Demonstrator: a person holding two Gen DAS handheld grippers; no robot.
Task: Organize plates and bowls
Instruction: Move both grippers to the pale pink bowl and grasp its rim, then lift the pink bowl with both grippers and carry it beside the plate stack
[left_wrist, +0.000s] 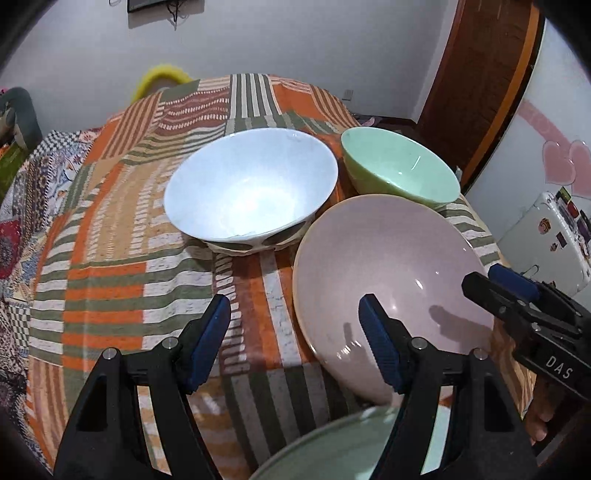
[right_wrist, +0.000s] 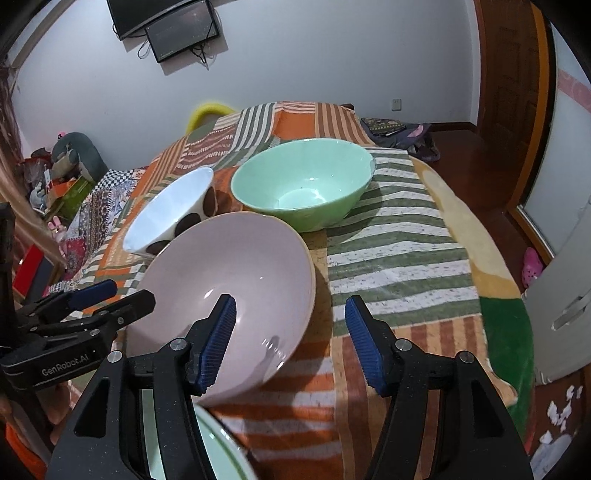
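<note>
Both tools are spread wide and carry nothing. My left gripper (left_wrist: 295, 339) straddles the near-left rim of the pink bowl (left_wrist: 391, 280), one pad inside the bowl, the other out over the patchwork cloth (left_wrist: 110, 280). My right gripper (right_wrist: 290, 339) straddles the opposite side of the same bowl, its left pad inside and its right pad outside over the striped cloth. I cannot tell whether either inner pad touches the glaze.

The pink bowl sits tilted just ahead of both tools, and its low edge seems to rest on the green-rimmed plate (left_wrist: 332, 446) directly beneath my wrists. Ahead of the left tool stands the white spotted bowl (left_wrist: 251, 188); further ahead and to the right stands the mint green bowl (right_wrist: 303, 184), just beside the pink one.

I judge the step to be gripping the pink bowl by its rim so it can be nested or stacked. To do it well, I would close one tool only, probably the right, with the wall deep between the pads, since a shallow pinch on glazed ceramic can slip. I would then lift straight up, because swinging sideways risks knocking the two neighbouring bowls. The cloth is soft and rumpled, so I would set things down slowly.
</note>
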